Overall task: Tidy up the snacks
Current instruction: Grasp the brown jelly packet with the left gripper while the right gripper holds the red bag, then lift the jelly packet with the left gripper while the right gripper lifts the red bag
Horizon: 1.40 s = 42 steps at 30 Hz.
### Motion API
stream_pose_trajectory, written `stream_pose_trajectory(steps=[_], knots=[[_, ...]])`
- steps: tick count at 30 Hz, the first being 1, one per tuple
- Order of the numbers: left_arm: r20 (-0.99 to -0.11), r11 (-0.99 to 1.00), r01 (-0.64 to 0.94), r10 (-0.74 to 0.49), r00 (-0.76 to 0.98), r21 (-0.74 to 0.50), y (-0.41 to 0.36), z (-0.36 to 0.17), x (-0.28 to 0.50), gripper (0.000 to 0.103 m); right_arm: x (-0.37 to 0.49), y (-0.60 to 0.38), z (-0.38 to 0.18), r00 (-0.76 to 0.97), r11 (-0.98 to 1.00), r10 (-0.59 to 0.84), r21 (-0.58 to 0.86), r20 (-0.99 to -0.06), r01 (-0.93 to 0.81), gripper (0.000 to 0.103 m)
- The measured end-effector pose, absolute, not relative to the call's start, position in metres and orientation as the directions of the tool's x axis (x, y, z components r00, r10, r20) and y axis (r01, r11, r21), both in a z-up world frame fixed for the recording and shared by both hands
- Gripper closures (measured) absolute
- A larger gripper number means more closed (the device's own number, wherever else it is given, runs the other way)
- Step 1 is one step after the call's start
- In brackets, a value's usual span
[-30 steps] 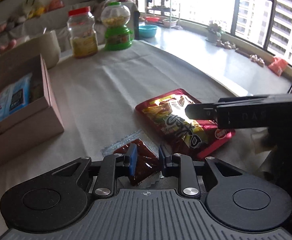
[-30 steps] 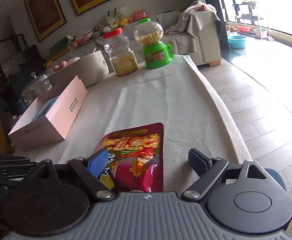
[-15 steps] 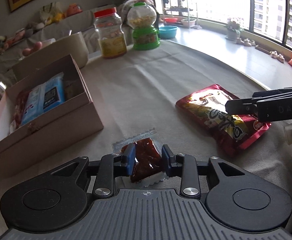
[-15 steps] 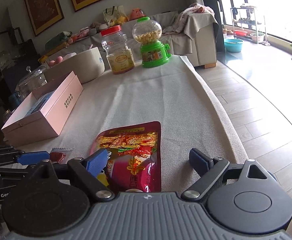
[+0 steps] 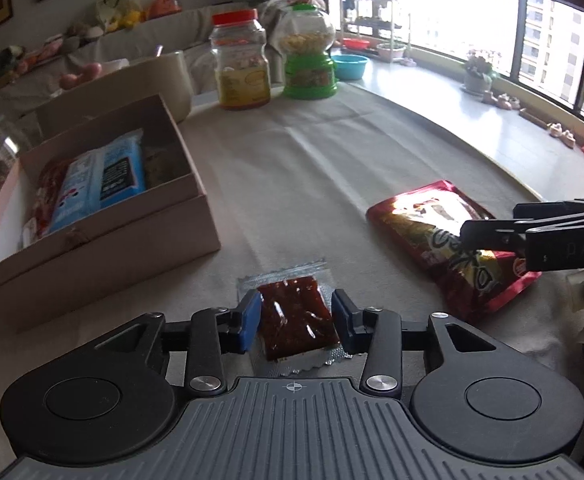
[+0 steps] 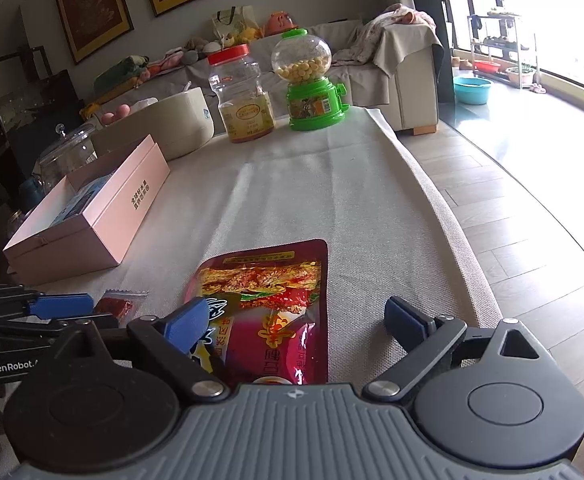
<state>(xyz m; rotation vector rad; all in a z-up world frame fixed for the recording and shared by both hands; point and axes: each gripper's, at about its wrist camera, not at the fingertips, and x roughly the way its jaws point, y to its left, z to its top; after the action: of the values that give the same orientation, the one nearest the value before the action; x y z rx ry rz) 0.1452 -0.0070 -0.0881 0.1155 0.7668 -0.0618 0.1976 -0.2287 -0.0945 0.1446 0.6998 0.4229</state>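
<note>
An open box [image 5: 103,216] with a blue pack [image 5: 99,184] inside was seen at the far left of the worktop [image 5: 292,168], seemingly the place meant for the snacks. Right of the box and nearer the camera, a small sachet [image 5: 296,316] lay flat on the cloth between the jaws of the left gripper [image 5: 295,322]; these were opening, their pads apart from it, so it looked let go rather than gripped. Further right of the box, a red pouch [image 6: 267,312] was straddled by the right gripper [image 6: 298,320], whose jaws were wide and opening further, probably so that the broad pouch could be taken next.
</note>
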Motion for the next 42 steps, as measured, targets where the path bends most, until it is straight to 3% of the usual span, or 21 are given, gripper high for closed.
stream_pose_trajectory(steps=[8, 27, 29, 34, 37, 39, 42], knots=[[-0.709, 0.996, 0.078, -0.078, 0.701, -0.032, 0.01, -0.09, 0.149, 0.052, 0.198, -0.22, -0.095, 0.678, 0.911, 0.409, 0.228, -0.611, -0.344, 0.004], [-0.695, 0.993, 0.092, -0.119, 0.709, -0.076, 0.02, -0.093, 0.128, 0.057, 0.199, -0.212, -0.094, 0.645, 0.905, 0.398, 0.165, -0.653, -0.392, 0.0], [-0.692, 0.994, 0.093, -0.11, 0.714, -0.061, 0.02, -0.094, 0.115, 0.062, 0.199, -0.211, -0.094, 0.64, 0.903, 0.399, 0.158, -0.657, -0.401, 0.0], [-0.692, 0.994, 0.088, -0.11, 0.714, -0.068, 0.023, -0.094, 0.098, 0.065, 0.198, -0.205, -0.089, 0.633, 0.891, 0.421, 0.167, -0.65, -0.422, 0.0], [-0.72, 0.987, 0.059, -0.151, 0.678, -0.151, 0.031, -0.085, 0.107, 0.088, 0.199, -0.189, -0.088, 0.653, 0.894, 0.394, 0.106, -0.647, -0.435, 0.0], [-0.708, 0.978, 0.063, -0.187, 0.681, -0.198, 0.036, -0.08, 0.109, 0.087, 0.201, -0.183, -0.089, 0.658, 0.896, 0.377, 0.077, -0.651, -0.437, 0.0], [-0.674, 0.988, 0.072, -0.144, 0.725, -0.134, 0.029, -0.073, 0.109, 0.085, 0.204, -0.184, -0.093, 0.635, 0.891, 0.388, 0.098, -0.668, -0.442, 0.0]])
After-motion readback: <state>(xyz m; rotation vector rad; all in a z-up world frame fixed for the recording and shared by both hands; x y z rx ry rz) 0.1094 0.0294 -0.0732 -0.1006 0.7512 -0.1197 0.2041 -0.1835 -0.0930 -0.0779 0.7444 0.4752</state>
